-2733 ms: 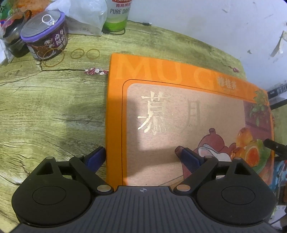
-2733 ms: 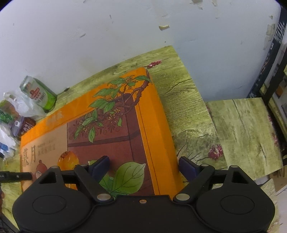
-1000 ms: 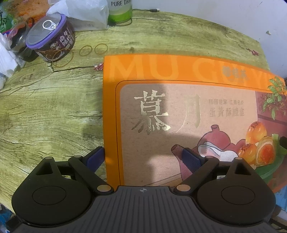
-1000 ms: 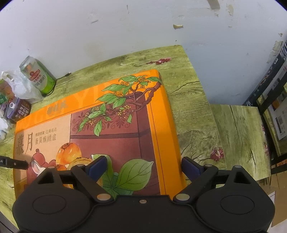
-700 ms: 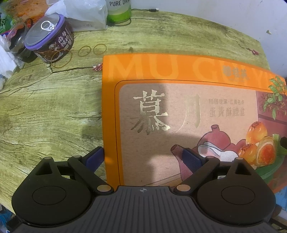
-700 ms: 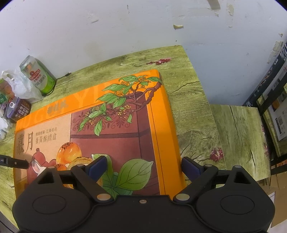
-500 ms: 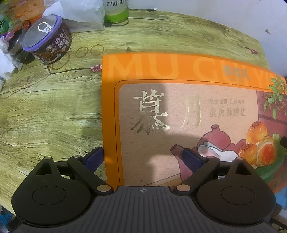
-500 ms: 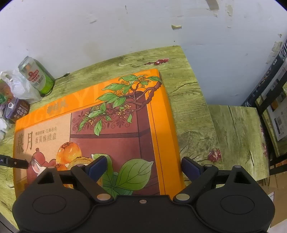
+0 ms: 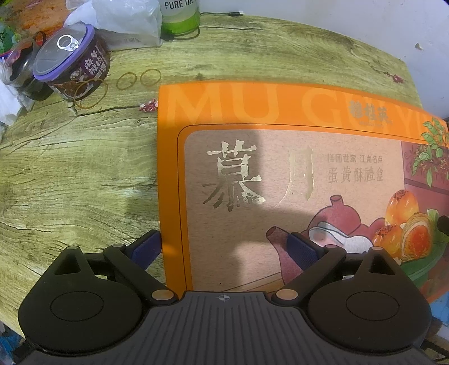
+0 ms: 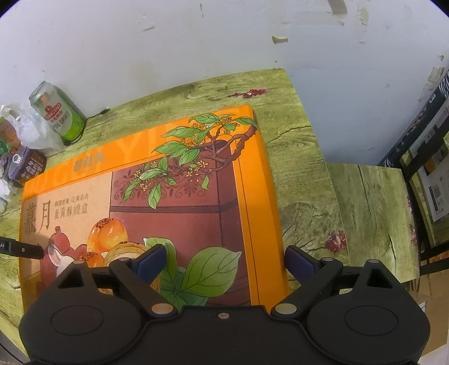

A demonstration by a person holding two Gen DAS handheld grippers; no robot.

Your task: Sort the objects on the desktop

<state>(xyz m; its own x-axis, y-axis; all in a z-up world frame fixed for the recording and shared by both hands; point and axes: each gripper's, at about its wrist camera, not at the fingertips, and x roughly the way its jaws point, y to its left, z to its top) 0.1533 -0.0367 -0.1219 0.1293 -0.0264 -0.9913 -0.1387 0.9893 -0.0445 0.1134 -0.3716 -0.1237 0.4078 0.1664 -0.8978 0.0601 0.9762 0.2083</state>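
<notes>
A large flat orange gift box (image 9: pixel 280 168) with gold characters and a pastry picture lies on the green wood-grain table (image 9: pixel 70 182). My left gripper (image 9: pixel 223 243) points down over the box's left edge, its jaws opening. One blue pad sits just outside that edge and the other hovers over the lid, so neither presses on it. My right gripper (image 10: pixel 226 256) stands open across the right edge of the box (image 10: pixel 168 219), one pad over the leaf picture and one past the rim.
At the table's far left stand a purple-lidded tin (image 9: pixel 70 64), a green beer can (image 10: pixel 56 115) and a plastic bag (image 9: pixel 126 22), with rubber bands (image 9: pixel 137 78) beside them. A lower side table (image 10: pixel 370 213) and a black shelf (image 10: pixel 421 168) are to the right.
Since the earliest frames the box has swung square to the table's back edge and both views have drawn back a little. Over the last second the left jaws spread slightly.
</notes>
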